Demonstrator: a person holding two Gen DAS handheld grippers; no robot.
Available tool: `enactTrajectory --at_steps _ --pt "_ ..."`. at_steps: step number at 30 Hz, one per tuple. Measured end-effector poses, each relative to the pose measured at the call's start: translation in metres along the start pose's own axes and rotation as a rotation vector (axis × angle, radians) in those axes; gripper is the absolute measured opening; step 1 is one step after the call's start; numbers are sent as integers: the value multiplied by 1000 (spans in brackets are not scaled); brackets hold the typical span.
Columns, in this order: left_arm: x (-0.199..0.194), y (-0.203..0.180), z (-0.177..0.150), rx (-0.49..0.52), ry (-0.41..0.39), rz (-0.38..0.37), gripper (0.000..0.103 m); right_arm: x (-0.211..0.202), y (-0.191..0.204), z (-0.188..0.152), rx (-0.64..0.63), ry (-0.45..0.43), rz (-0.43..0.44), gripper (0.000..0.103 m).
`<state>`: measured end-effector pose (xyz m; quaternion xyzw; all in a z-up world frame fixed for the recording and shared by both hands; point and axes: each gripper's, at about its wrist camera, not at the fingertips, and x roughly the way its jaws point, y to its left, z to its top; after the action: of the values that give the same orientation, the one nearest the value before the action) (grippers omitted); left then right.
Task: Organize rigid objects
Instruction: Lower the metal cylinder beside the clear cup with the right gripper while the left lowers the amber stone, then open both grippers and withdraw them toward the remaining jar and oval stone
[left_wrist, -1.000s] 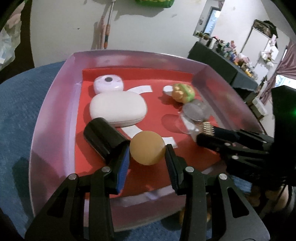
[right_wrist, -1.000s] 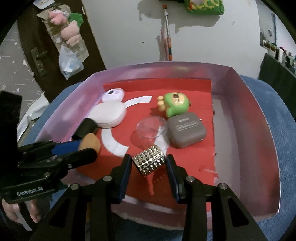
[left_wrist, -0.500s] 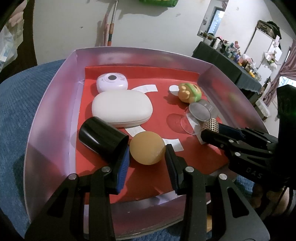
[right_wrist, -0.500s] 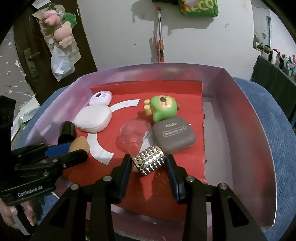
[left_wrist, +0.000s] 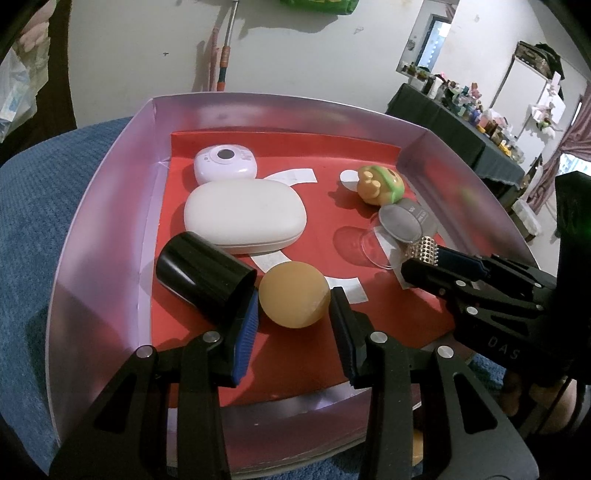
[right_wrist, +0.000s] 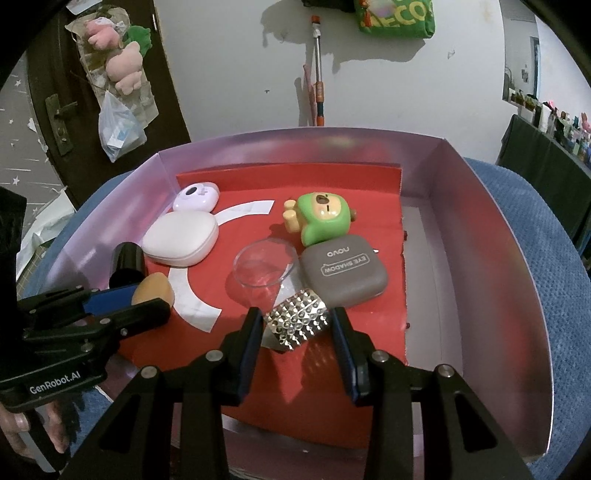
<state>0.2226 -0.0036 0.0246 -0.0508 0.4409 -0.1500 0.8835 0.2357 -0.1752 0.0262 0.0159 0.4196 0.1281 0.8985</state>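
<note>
While your left gripper (left_wrist: 293, 314) clamps one matte orange sponge ball (left_wrist: 293, 294) at the near-left of the pink tray (left_wrist: 96, 206), your right gripper (right_wrist: 295, 332) pinches one studded silver block (right_wrist: 297, 320) near the tray's middle. On the red liner (right_wrist: 369, 332) lie two smooth white cases (left_wrist: 245, 217), one glossy black cylinder (left_wrist: 203, 275) on its side, one clear dome (right_wrist: 264, 267), one grey rounded eyeshadow case (right_wrist: 343, 275) and one green plastic bear (right_wrist: 325, 218).

A glossy black plastic cylinder (left_wrist: 202, 277) and matt orange ball (left_wrist: 293, 294) are lying on red paper lining (left_wrist: 325, 199); a studded metallic block (right_wrist: 297, 320) is glinting.
</note>
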Motion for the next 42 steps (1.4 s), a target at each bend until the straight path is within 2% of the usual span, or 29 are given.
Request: enactTrajectory --at_steps 7,13,14,16,17,22,25,34,38,42 --pt "1 0 -1 0 -1 2 37 0 0 0 -5 1 -2 41" --pt "1 2 0 -13 -2 -11 41 1 1 -1 -12 0 -6 42" --pt "1 2 0 -13 -2 -10 44 1 0 -1 -11 0 -3 44" --pt "1 1 1 -9 -6 -3 58 0 0 -2 -8 -1 2 50" --pt "1 1 0 -7 -6 4 72 0 0 -2 -8 -3 2 53" --pt "0 -2 0 1 -6 6 73 -6 1 -5 -8 -12 5 58" --pt "-2 -2 0 -3 -8 1 74 -12 2 -5 -9 -27 11 65" --pt "-14 -13 -4 19 -25 -9 87 -38 4 -10 -7 -75 45 74" --pt "-20 -17 -7 22 -34 -19 92 -53 3 -15 3 -107 65 83" --pt "-29 -22 -11 30 -52 -22 98 -70 5 -18 6 -140 82 84"
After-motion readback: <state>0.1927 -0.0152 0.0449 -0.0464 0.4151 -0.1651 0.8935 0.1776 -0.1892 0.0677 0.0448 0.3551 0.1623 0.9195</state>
